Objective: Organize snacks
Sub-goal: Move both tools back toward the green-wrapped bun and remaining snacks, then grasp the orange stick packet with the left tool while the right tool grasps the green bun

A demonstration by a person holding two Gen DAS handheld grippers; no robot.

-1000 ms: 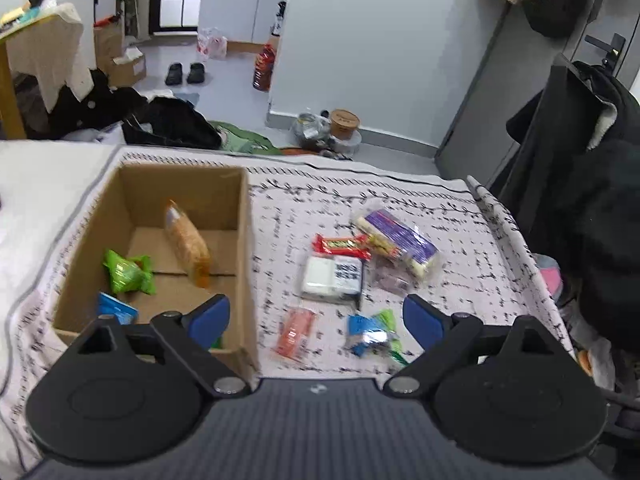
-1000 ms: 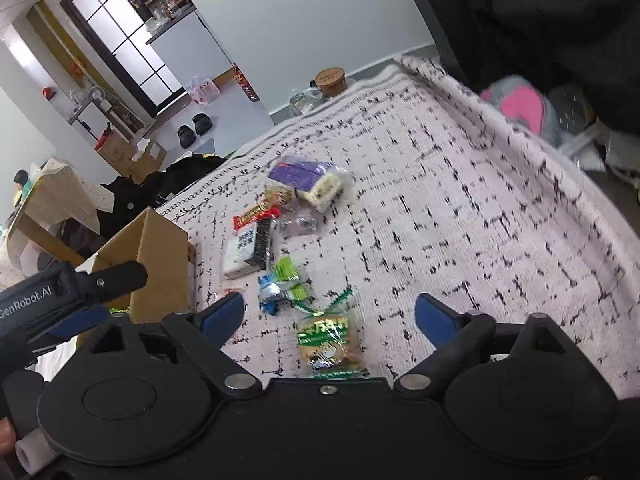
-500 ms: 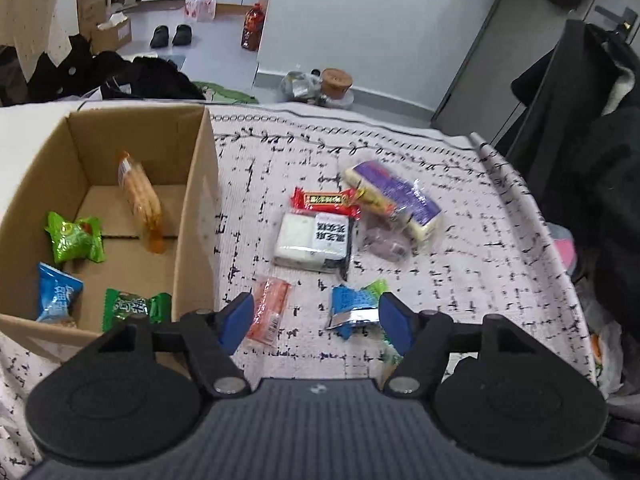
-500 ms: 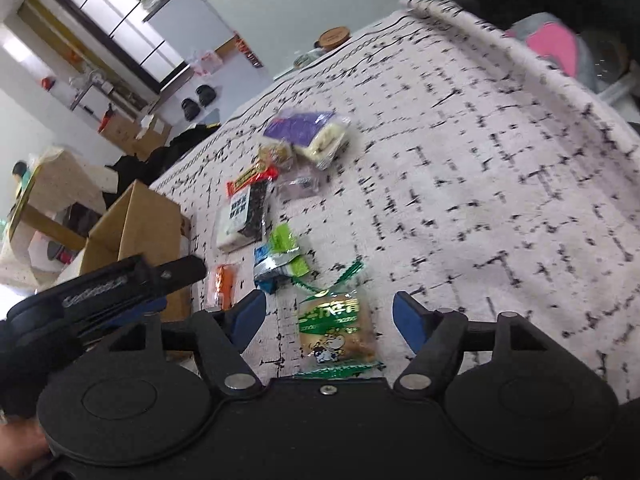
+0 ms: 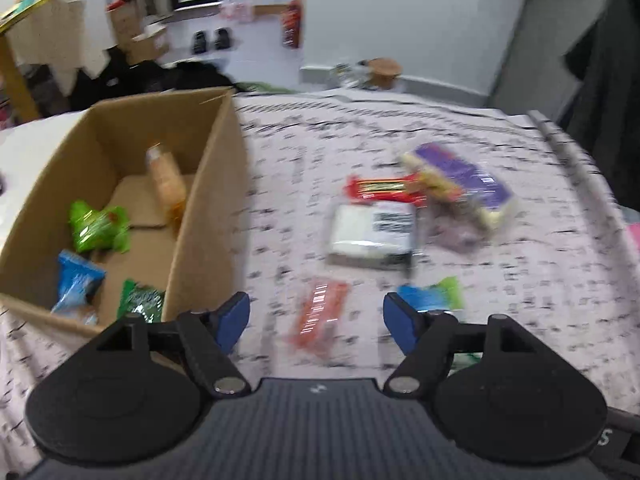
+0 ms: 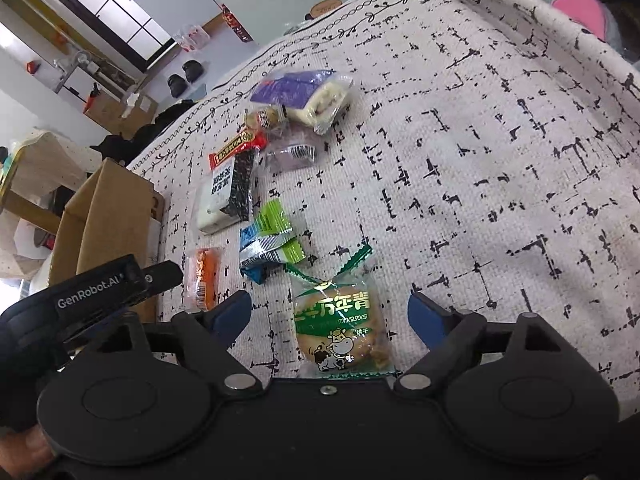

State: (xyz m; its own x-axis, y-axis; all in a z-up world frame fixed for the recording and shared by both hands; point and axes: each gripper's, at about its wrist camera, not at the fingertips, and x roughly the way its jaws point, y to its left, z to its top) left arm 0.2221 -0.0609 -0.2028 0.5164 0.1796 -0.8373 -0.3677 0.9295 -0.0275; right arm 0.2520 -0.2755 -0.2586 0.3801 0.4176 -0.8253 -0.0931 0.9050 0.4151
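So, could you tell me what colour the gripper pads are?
Blue pads, clearest in the right wrist view.

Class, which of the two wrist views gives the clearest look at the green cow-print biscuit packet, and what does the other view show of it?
The right wrist view: the biscuit packet lies sharp and whole between the open right gripper's fingers, its print readable. The left wrist view is motion-blurred and shows only a green sliver behind one finger.
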